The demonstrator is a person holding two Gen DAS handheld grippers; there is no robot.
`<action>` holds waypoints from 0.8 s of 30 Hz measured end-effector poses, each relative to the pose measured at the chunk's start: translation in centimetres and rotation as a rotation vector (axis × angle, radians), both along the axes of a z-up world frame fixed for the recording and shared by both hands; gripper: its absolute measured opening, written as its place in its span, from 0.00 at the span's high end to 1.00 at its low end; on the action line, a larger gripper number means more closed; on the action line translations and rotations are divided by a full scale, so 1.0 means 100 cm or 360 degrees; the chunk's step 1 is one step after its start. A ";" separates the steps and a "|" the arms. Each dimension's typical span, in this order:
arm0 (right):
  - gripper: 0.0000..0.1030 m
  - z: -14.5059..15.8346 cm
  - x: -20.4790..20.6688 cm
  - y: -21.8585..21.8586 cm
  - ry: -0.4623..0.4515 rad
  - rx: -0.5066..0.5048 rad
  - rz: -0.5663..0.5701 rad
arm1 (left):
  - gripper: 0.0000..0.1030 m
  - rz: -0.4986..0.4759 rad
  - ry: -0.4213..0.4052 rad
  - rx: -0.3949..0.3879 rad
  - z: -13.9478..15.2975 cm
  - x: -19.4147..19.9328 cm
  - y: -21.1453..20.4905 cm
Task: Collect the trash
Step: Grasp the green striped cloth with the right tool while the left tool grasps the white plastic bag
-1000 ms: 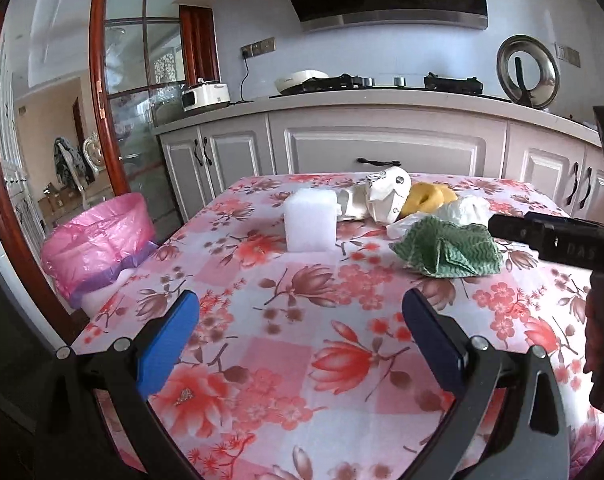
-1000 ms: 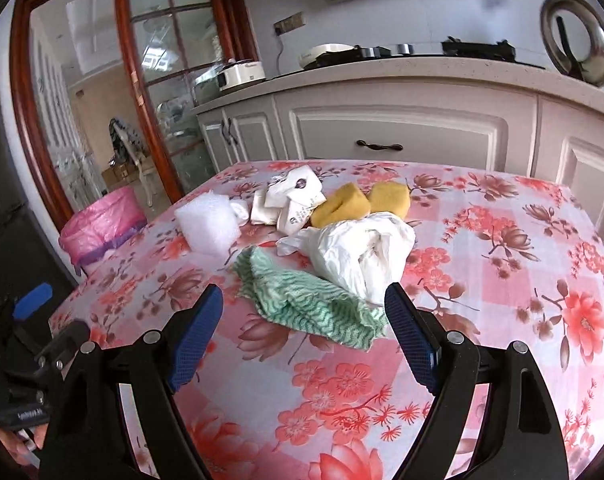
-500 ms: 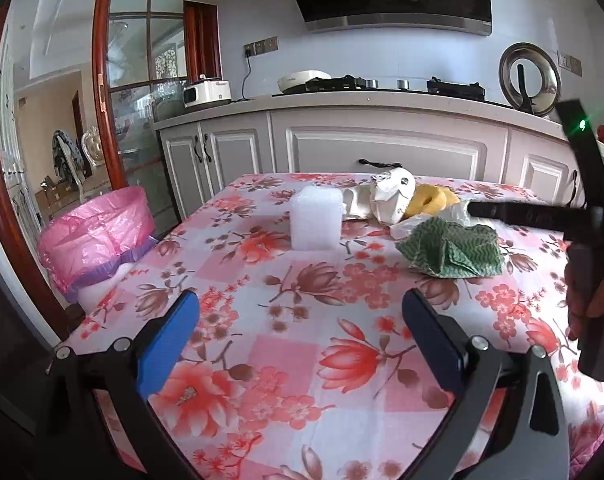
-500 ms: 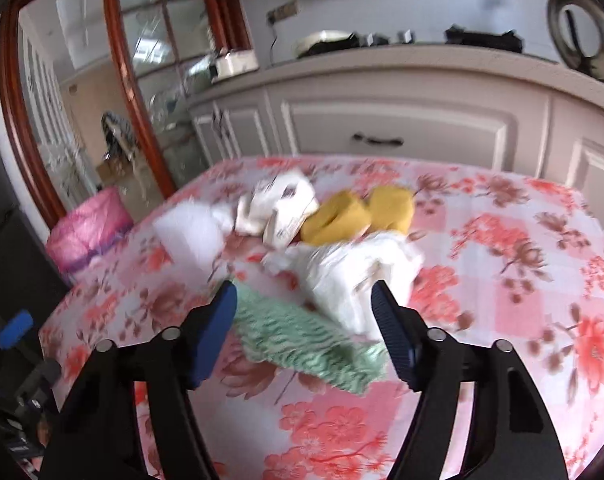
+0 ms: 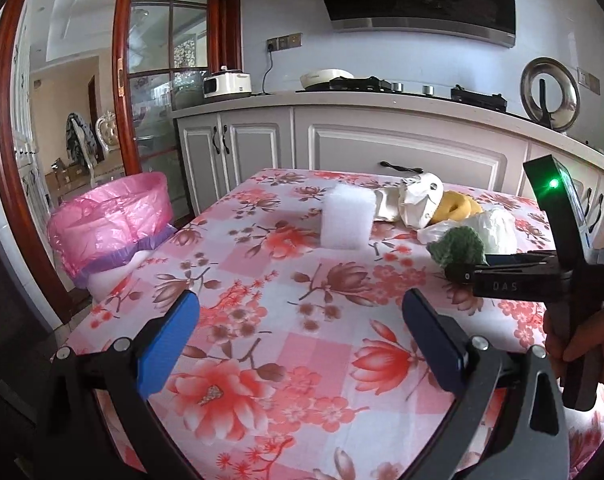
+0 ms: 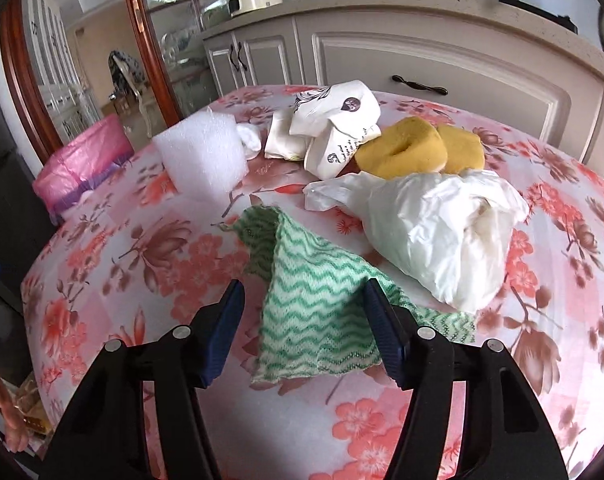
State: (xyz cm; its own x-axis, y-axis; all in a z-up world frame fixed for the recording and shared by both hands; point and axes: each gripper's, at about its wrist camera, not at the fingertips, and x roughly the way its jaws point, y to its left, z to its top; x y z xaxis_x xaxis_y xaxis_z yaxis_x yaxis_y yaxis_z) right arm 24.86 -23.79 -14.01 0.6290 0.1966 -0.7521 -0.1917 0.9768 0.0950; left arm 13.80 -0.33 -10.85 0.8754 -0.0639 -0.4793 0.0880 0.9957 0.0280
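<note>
Over the table's near edge the left gripper (image 5: 300, 344) hovers wide apart, holding nothing. The right gripper (image 6: 304, 322) is closing, its jaws straddling the green wavy cloth (image 6: 310, 296) near the table's (image 6: 114, 264) middle, not yet pinching. Beyond lie a white plastic bag (image 6: 434, 228), yellow sponges (image 6: 406, 148), crumpled paper packaging (image 6: 338, 128) and a foam block (image 6: 202, 160). A pink-lined bin (image 5: 110, 224) stands beside the left edge.

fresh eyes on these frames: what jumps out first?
The right gripper is closing its blue jaws around a crumpled green-and-white zigzag cloth near the front of the pink floral tablecloth. Behind the cloth sits a heap of trash: a crumpled white plastic bag, yellow ring-shaped sponges and a white foam block. A bin lined with a pink plastic bag waits off the table's left edge, while the left gripper stands open over bare tablecloth.
</note>
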 end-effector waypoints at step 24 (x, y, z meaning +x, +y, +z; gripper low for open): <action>0.92 0.061 -0.076 -0.080 -0.0387 -0.0049 -0.0188 | 0.05 -0.0240 -0.0010 0.0004 0.020 0.044 -0.095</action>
